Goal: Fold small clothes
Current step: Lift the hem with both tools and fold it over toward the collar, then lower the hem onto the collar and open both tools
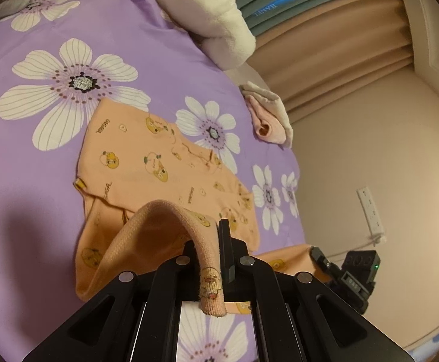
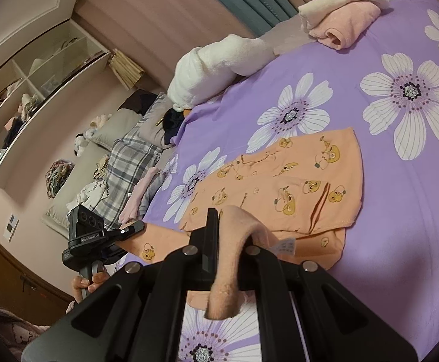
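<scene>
Orange garment (image 1: 159, 163) lies mid purple bedsheet (image 1: 38, 150), near edge lifted. Left gripper (image 1: 216, 241) clamped tight on its cuff; right gripper (image 2: 222, 226) pinched closed on another edge.

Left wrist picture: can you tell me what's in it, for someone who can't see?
The left gripper pinches the ribbed edge of an orange baby garment printed with cartoon ducks. It lies on a purple flowered bedsheet, with a folded pink cloth behind.
</scene>
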Demonstrator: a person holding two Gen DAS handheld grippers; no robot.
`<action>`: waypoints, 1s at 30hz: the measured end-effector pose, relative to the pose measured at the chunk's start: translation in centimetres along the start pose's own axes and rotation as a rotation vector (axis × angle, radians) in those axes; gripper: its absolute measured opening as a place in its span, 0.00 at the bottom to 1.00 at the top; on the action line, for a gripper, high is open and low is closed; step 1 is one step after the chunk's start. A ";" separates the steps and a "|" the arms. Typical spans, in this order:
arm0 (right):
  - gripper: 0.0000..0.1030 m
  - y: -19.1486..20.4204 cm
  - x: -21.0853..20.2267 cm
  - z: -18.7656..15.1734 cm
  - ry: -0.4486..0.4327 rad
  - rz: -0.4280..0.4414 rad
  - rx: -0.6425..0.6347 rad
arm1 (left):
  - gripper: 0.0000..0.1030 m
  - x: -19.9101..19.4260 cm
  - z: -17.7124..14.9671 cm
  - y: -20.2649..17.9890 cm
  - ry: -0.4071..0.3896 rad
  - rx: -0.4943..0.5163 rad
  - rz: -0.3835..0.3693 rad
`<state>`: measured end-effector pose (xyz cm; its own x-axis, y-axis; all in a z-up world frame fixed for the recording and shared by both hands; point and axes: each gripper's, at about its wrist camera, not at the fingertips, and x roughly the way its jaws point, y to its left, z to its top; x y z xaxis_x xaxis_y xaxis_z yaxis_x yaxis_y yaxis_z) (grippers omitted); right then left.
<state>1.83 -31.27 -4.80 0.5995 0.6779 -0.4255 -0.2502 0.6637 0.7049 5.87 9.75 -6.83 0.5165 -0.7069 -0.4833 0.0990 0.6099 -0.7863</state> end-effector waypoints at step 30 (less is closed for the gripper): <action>0.06 -10.9 8.9 7.7 0.107 -0.145 0.393 | 0.00 10.0 10.4 5.2 0.071 -0.151 0.188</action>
<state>15.76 -34.92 -11.84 0.5195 0.6295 -0.5777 0.1513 0.5977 0.7873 20.41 9.65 -11.73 0.4520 -0.6124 -0.6485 -0.1242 0.6768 -0.7257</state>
